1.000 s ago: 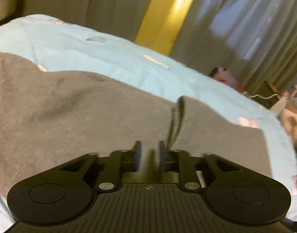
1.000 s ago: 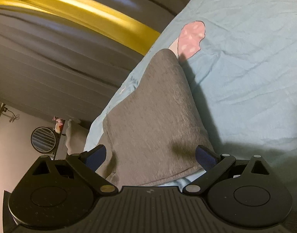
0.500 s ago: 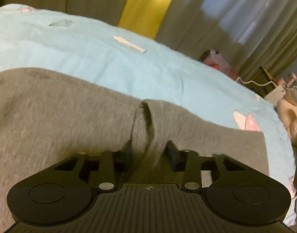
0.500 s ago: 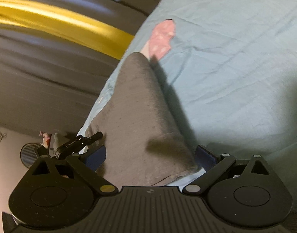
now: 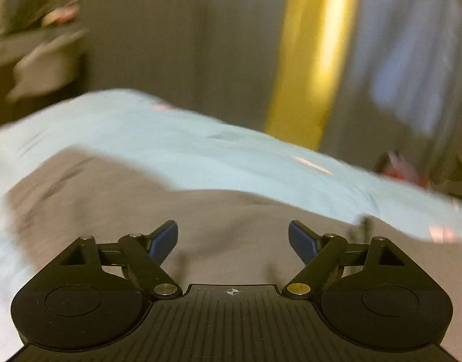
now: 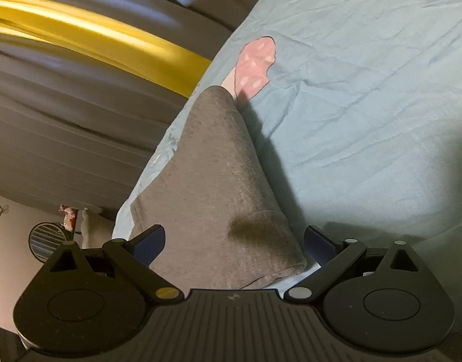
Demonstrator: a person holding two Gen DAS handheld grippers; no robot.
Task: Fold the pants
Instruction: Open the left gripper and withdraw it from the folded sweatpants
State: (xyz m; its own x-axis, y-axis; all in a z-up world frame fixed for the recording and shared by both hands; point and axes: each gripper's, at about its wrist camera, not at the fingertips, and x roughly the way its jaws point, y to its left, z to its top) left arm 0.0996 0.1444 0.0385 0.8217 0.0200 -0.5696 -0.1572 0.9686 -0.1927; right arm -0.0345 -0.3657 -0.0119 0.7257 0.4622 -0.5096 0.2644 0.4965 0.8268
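Both grippers, left gripper (image 5: pixel 233 238) & right gripper (image 6: pixel 233 241), hang spread w/ nothing pinched over the grey pants (image 6: pixel 213 181) lying on the blue sheet (image 6: pixel 366 105) toward 12 o'clock, prob. lining up the next fold.

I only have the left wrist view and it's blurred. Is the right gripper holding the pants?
Observer: No. The right gripper is open, its fingers either side of the pants, not pinching them.
Operator: How do the pants lie on that side?
Observer: As a long narrow grey strip running away from the gripper across the sheet.
Operator: Anything at the far end?
Observer: A pink print on the sheet, just past the strip's tip.
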